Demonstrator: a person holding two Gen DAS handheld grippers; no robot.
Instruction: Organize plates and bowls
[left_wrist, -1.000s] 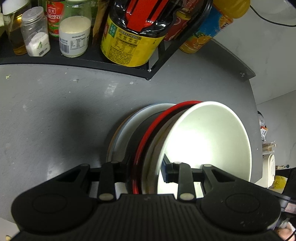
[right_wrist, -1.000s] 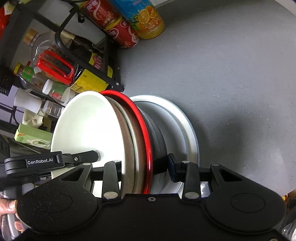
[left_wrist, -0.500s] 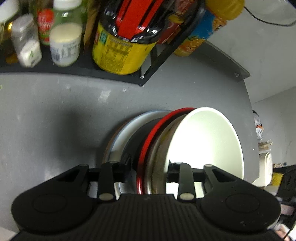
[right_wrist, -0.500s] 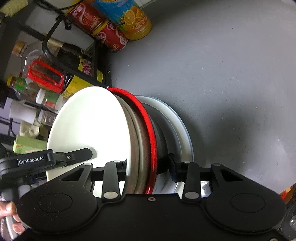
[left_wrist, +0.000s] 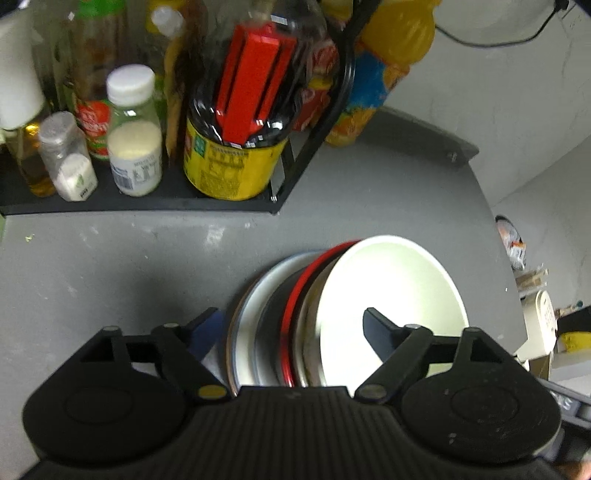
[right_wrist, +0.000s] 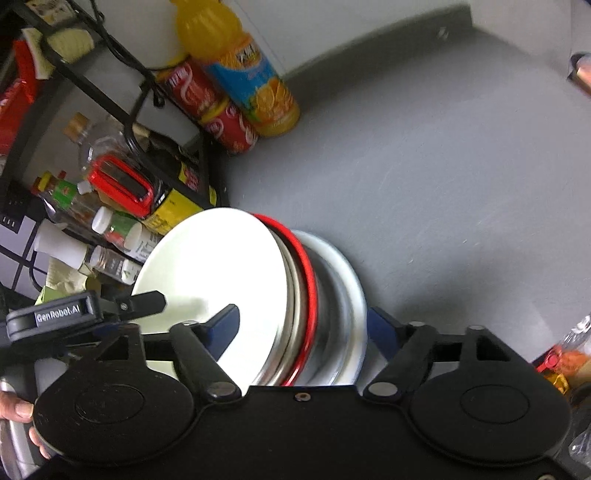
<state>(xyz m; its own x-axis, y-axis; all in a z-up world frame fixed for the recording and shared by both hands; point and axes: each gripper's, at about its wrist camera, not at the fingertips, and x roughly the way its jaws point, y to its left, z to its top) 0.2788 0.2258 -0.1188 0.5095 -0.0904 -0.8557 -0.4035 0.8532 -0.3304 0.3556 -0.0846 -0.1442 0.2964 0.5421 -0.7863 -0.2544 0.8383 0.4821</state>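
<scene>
Nearest in the left wrist view, the left gripper (left_wrist: 291, 325) has its jaws opening, spread wide to either side of a stack of dishes (left_wrist: 343, 314) that sits on the grey desk (left_wrist: 110, 266). One blue-padded finger lies just left of the outermost rim and the other hangs over the inside of the white bowl (left_wrist: 391, 295); neither pad presses on anything.

From the other side, the right gripper (right_wrist: 299, 325) is likewise opening, its fingers straddling the same stack (right_wrist: 295, 295) with the pads clear of the rims. In this view the white bowl (right_wrist: 218, 269) is on the left, followed to the right by a thin metal rim, a red-rimmed dish (right_wrist: 308, 280) and a pale, wide-rimmed plate (right_wrist: 351, 284). The left gripper's black fingertip (right_wrist: 144, 301) reaches over the white bowl from the left, and a person's fingers (right_wrist: 16, 410) show at the lower left edge.

Farther back on the left, a black wire shelf (left_wrist: 147, 203) holds condiment jars and a large dark bottle with a yellow label and red handle (left_wrist: 240, 147). Beside the shelf, at the far edge of the desk against the wall, stand an orange juice bottle (right_wrist: 251, 81) and red cans (right_wrist: 221, 122).
</scene>
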